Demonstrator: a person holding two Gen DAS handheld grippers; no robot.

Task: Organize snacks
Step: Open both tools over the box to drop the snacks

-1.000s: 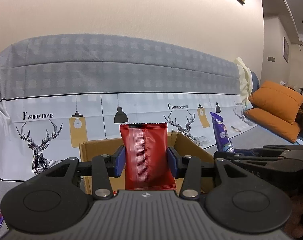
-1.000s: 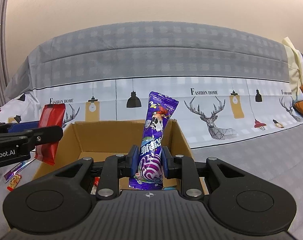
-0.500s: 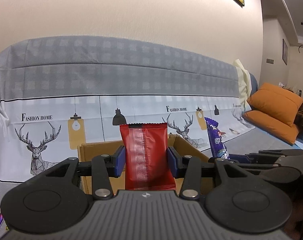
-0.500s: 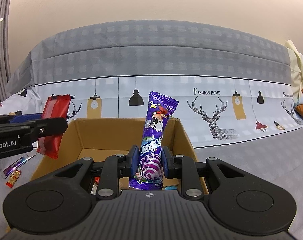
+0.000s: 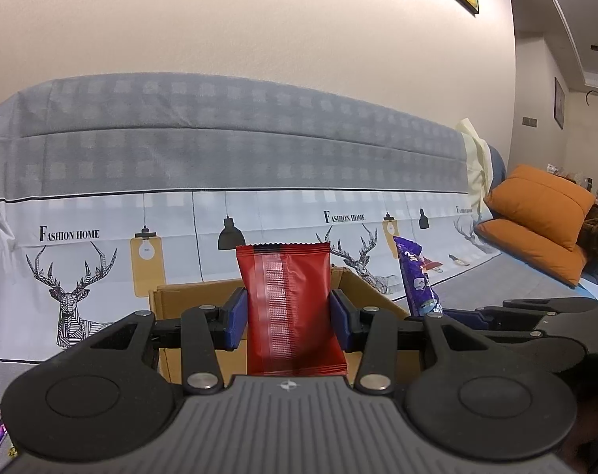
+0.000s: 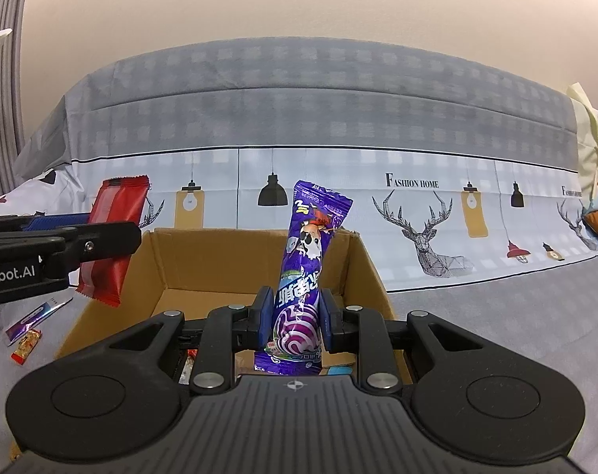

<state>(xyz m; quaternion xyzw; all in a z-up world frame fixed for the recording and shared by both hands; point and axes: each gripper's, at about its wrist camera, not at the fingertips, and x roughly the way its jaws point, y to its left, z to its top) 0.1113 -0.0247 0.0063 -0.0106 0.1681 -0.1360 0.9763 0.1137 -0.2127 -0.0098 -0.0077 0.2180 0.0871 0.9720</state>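
My left gripper is shut on a red snack packet, held upright in front of the open cardboard box. In the right wrist view the left gripper holds the red packet just outside the box's left wall. My right gripper is shut on a purple snack packet, upright over the box's near side. The purple packet also shows in the left wrist view, at the box's right.
The box stands on a sofa covered with a grey and white deer-print cloth. Some snacks lie in the box bottom. Loose small snacks lie left of the box. Orange cushions sit at the far right.
Both grippers have drifted a little closer to the box and to each other. Both packets remain gripped.
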